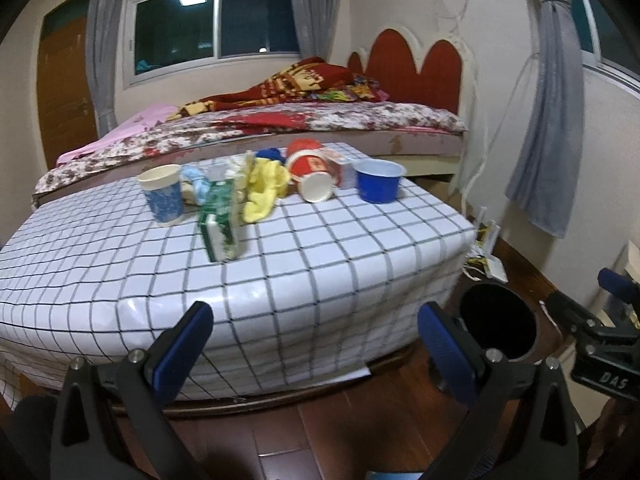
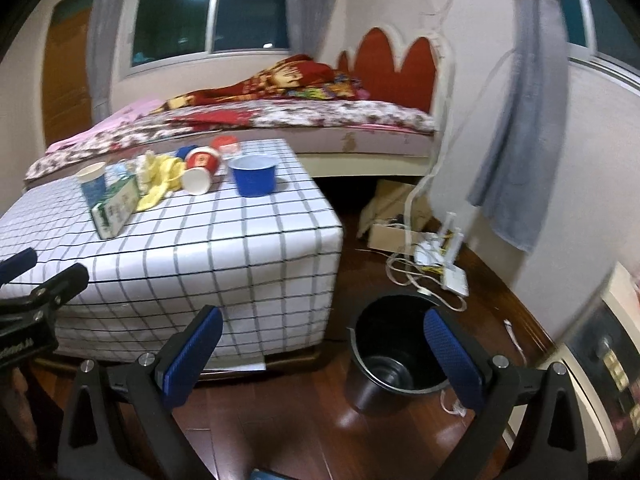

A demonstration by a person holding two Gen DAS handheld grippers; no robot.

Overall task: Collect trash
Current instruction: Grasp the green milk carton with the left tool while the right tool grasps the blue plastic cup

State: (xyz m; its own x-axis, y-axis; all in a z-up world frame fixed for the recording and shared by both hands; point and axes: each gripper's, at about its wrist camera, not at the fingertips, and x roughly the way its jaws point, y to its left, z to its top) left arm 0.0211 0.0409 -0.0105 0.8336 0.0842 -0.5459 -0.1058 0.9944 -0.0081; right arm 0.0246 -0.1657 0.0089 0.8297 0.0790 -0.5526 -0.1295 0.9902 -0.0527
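Observation:
A low table [image 1: 320, 264] [image 2: 240, 248] under a white checked cloth holds the trash: a green and white carton [image 1: 219, 224] [image 2: 114, 210], a blue patterned paper cup [image 1: 162, 194] [image 2: 93, 184], yellow crumpled material [image 1: 262, 188] [image 2: 160, 178], a tipped red paper cup [image 1: 310, 172] [image 2: 200, 172] and a blue bowl [image 1: 378, 180] [image 2: 253, 176]. A black bin [image 2: 394, 360] [image 1: 498, 320] stands on the floor right of the table. My left gripper [image 1: 316, 340] is open and empty before the table's front edge. My right gripper [image 2: 324, 348] is open and empty, beside the bin.
A bed [image 1: 280, 120] lies behind the table. Cables and a white router [image 2: 440, 256] lie on the wooden floor right of the table, next to a cardboard box [image 2: 390, 216]. A grey curtain [image 2: 516, 140] hangs at the right wall.

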